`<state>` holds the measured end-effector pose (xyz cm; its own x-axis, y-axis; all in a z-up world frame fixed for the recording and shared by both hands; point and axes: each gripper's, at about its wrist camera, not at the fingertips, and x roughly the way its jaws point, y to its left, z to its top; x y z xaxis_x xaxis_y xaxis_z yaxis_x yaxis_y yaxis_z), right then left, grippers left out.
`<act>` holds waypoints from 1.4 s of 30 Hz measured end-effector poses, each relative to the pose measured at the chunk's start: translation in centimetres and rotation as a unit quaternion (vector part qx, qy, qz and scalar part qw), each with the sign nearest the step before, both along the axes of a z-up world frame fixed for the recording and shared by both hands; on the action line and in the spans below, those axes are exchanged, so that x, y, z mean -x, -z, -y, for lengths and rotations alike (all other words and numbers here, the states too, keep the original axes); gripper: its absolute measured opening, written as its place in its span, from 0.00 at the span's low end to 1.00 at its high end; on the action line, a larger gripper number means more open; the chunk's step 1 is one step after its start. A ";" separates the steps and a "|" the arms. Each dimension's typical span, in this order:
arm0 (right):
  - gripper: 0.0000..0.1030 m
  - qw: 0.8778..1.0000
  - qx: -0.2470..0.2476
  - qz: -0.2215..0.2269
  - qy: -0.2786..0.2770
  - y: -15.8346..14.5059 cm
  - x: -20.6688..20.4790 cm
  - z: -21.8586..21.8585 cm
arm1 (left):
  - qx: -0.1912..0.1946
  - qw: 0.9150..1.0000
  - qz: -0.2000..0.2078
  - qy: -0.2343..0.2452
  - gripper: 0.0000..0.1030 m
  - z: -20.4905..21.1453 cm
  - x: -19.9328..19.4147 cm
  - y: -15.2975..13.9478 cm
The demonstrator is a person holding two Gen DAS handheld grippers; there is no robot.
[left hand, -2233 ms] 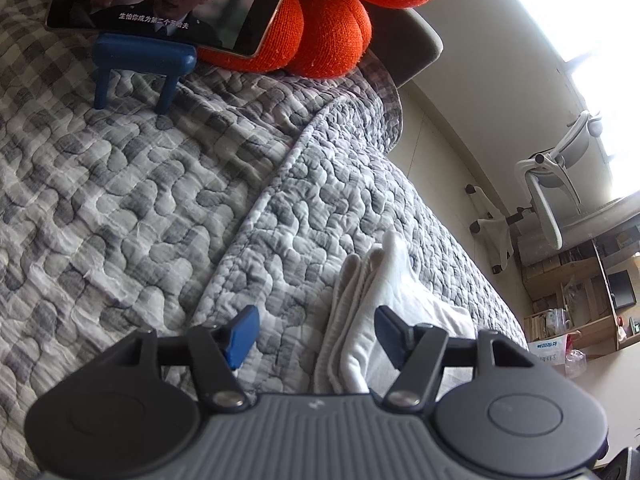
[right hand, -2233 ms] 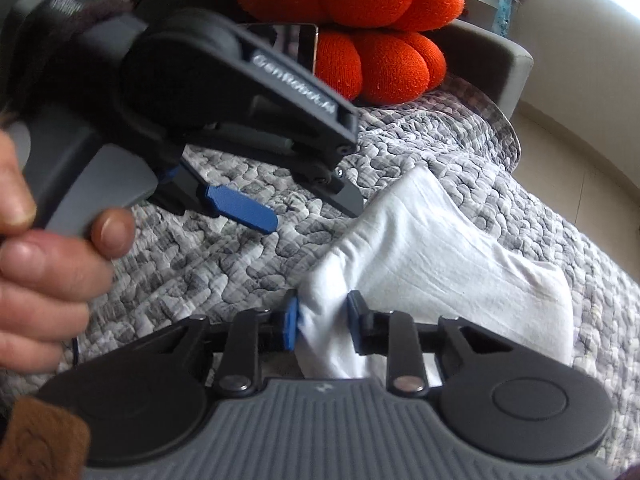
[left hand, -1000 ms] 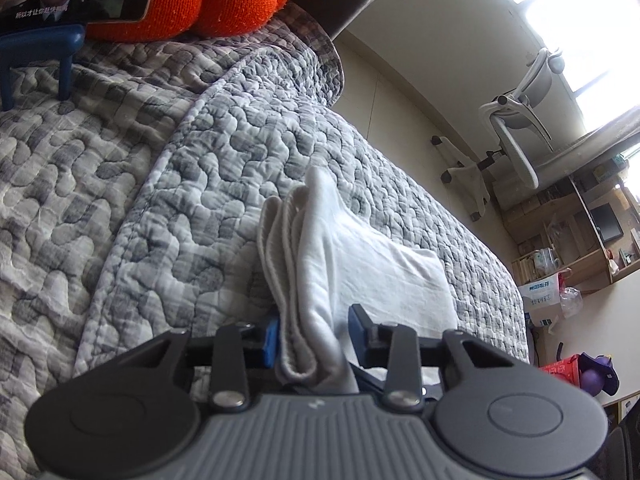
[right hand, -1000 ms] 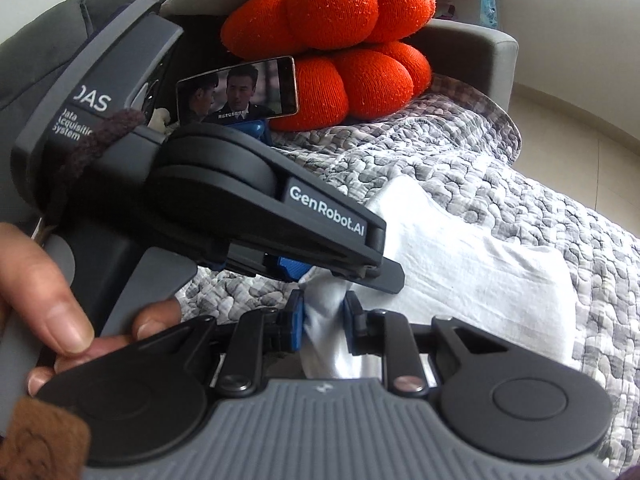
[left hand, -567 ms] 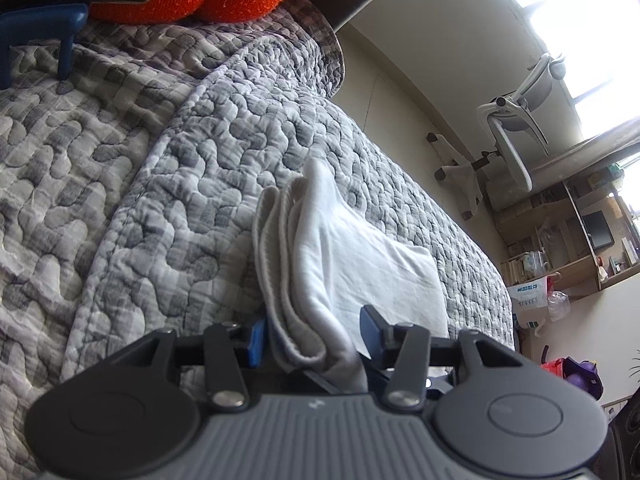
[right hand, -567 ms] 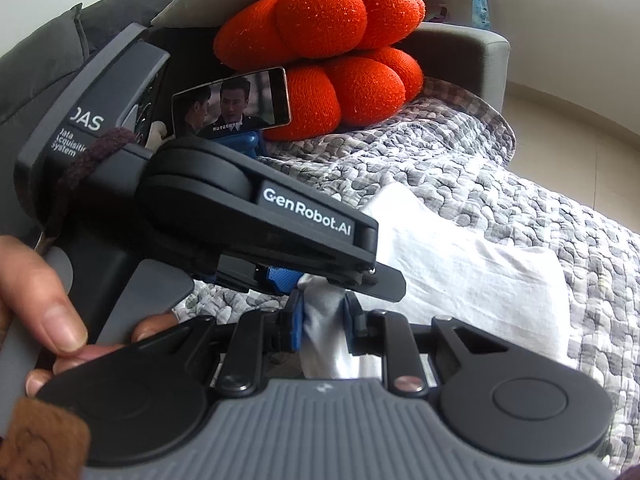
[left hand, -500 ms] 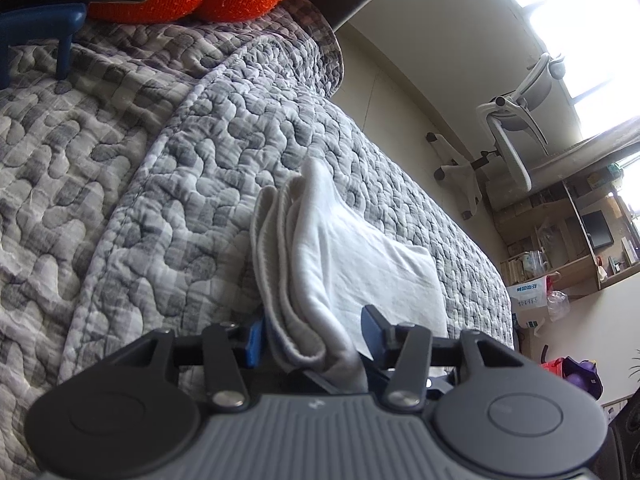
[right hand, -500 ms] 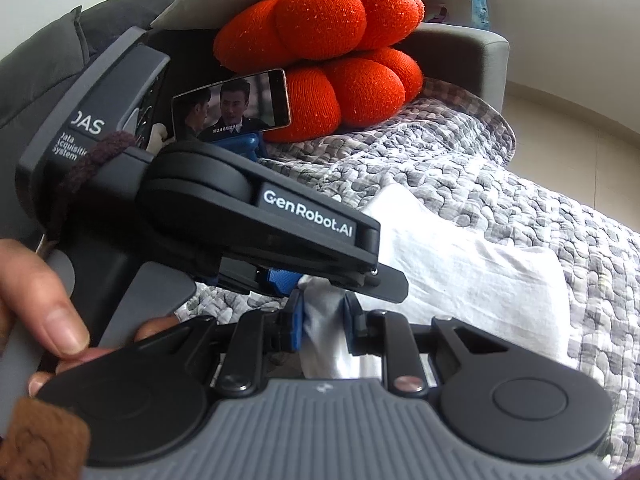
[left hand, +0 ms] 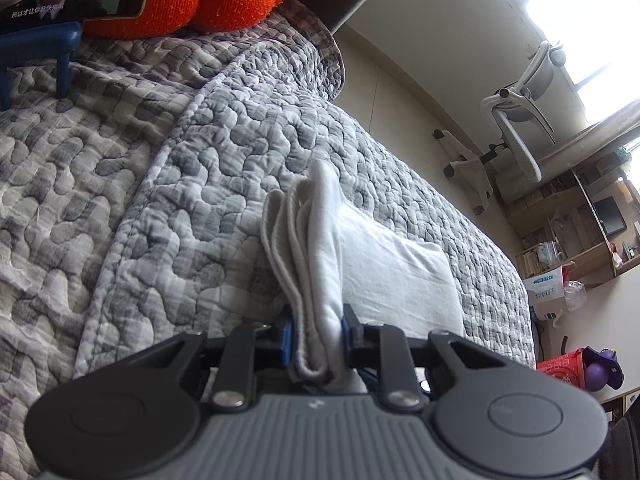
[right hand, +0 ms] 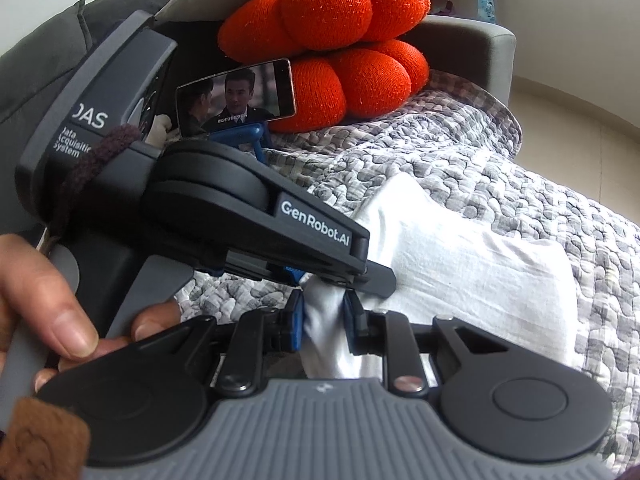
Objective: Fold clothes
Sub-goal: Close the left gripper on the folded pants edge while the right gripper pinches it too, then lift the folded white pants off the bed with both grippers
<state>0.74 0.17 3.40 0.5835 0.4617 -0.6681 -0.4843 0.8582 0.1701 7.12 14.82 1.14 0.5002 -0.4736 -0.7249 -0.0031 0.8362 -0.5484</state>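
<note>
A folded white garment (left hand: 384,256) lies on the grey quilted blanket (left hand: 120,184); it also shows in the right wrist view (right hand: 472,264). My left gripper (left hand: 317,330) is shut on the garment's thick near folded edge. My right gripper (right hand: 323,318) is shut on a near corner of the same garment. The left gripper's body (right hand: 256,224) shows in the right wrist view, just left of and above my right fingers, held by a hand (right hand: 52,320).
An orange knit cushion (right hand: 340,40) sits at the sofa's back. A phone (right hand: 236,96) playing video stands on a blue holder (left hand: 36,48) in front of it. An office chair (left hand: 516,120) and shelves (left hand: 580,232) stand beyond the blanket's far edge.
The left jaws, slightly apart half a second ago, have closed tight on the garment's folded edge. The right gripper has kept its grip and barely moved.
</note>
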 end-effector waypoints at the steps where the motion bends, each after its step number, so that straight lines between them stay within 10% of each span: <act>1: 0.26 1.000 -0.001 -0.002 -0.001 0.1 0.0 0.0 | -0.001 1.000 0.000 0.000 0.21 0.0 0.0 0.0; 9: 0.38 1.000 -0.002 -0.006 -0.011 -0.7 0.8 1.9 | -0.006 1.000 0.002 0.002 0.21 0.0 0.0 0.1; 16: 0.38 0.994 -0.041 0.000 0.098 -2.0 0.4 6.3 | -0.009 1.000 0.003 0.002 0.21 0.1 0.1 0.1; 26: 0.07 0.974 -0.091 -0.054 0.201 1.7 -1.9 10.3 | -0.012 1.000 0.003 0.003 0.23 0.2 0.0 0.1; 42: 0.06 0.966 -0.107 -0.019 0.233 2.4 -3.1 11.0 | -0.009 1.000 0.003 -0.002 0.24 0.4 -0.2 0.2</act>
